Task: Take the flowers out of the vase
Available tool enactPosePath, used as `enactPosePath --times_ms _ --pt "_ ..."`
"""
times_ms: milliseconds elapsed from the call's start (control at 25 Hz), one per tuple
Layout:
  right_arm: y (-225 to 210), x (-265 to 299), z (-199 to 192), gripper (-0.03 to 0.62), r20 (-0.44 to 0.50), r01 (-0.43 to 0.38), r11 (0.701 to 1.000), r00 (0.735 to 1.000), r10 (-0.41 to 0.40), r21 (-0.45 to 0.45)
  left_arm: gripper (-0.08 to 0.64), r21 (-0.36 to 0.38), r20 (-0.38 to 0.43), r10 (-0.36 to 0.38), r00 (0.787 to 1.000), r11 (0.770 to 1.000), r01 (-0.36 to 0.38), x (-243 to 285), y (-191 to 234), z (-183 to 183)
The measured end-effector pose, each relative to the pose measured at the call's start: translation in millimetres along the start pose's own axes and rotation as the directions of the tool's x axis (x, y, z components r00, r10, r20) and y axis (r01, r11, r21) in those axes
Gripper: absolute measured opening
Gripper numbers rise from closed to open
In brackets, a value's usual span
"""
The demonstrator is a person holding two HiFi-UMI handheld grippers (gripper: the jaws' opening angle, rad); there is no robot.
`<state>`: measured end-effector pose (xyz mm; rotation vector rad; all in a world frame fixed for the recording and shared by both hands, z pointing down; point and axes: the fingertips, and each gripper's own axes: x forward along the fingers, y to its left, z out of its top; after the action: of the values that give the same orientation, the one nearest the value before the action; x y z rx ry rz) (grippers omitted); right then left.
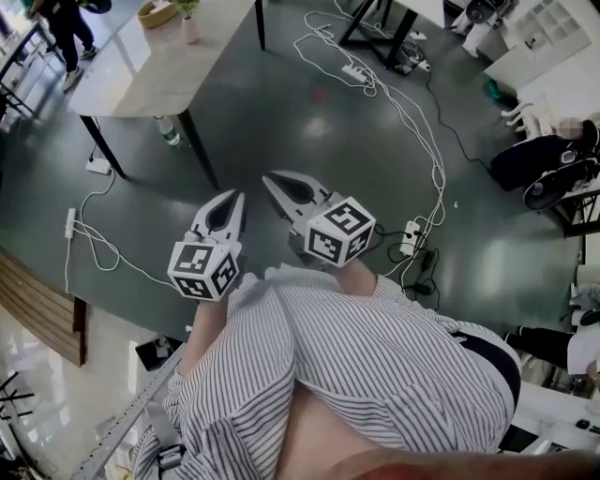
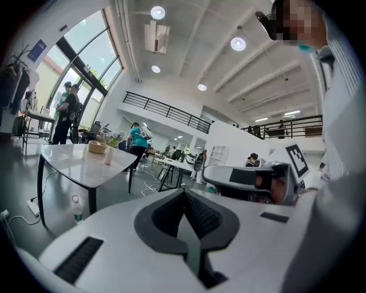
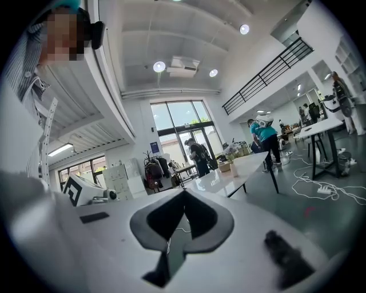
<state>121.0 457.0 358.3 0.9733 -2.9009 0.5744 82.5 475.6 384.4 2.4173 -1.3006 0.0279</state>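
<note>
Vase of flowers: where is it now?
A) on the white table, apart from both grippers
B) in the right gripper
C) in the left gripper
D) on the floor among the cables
A: the vase stands on the white table, far from the left gripper and the right gripper.

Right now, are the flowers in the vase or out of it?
In: the flowers rise from the mouth of the upright vase on the table.

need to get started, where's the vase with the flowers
In the head view, top left: the vase stands on the pale table beside a round basket.
</note>
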Motion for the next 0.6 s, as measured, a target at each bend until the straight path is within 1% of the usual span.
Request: enactPosePath --times_ms 160,280,440,600 --pt "-6 -2 1 0.015 -0.010 -0.023 1.000 1.000 0.023 -0.005 0.011 0.035 0.023 -0.031 0.999 0.999 0.031 11 -7 10" --pt "-15 -3 6 0.015 -0.004 -0.020 1.000 1.000 0.020 -0.010 0.011 0.060 0.041 -0.017 0.999 0.998 0.014 19 -6 22" --pt "-21 -6 9 0.015 0.010 -0.036 0.999 0.999 0.036 -0.017 0.011 0.036 0.078 0.011 0.997 0.999 -0.014 26 -5 29" --pt "-27 -13 5 0.015 0.004 -0.043 0.999 0.999 0.043 -0.001 0.011 0.009 0.082 0.027 0.996 1.000 -0.028 33 -7 27"
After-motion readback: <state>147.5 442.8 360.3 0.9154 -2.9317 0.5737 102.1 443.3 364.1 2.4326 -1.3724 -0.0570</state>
